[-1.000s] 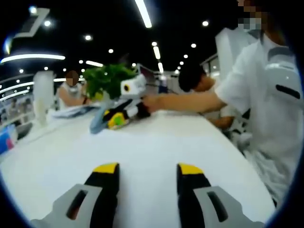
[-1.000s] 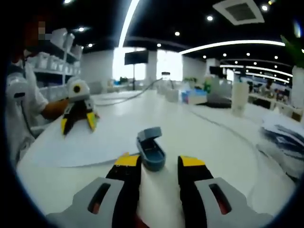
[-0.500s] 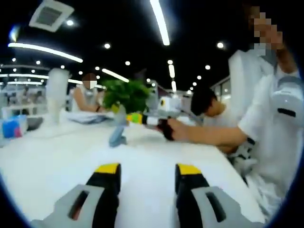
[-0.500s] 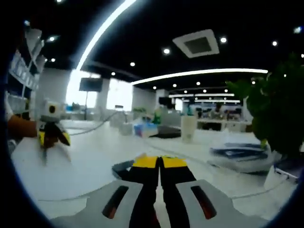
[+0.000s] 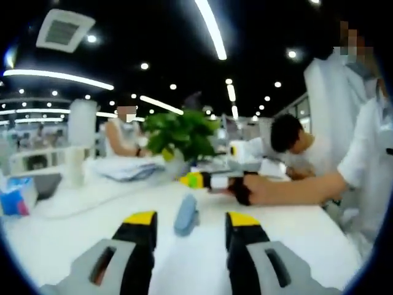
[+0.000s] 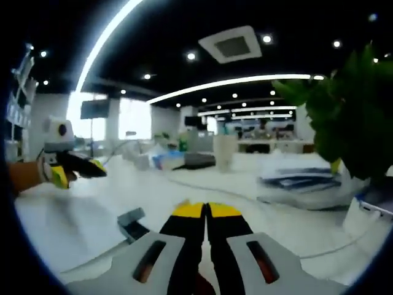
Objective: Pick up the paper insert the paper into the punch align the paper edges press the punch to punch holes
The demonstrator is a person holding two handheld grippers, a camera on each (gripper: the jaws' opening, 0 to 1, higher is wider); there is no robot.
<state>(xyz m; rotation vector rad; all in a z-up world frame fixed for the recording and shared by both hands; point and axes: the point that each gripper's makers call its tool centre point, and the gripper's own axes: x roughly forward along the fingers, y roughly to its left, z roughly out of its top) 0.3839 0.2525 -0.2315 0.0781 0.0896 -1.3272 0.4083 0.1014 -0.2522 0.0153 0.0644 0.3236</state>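
Since paper (image 6: 67, 227) is thin and floppy, I'd pinch it by an edge. It's flat on the table beside the punch (image 5: 186, 214). Left gripper (image 5: 187, 224) gapes open, empty; right gripper (image 6: 206, 211) is closed, nothing visibly held.

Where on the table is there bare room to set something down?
The white table is bare between the blue hole punch and the person's forearm, and left of the left tongs. It is crowded at the back: stacked papers, potted plant.
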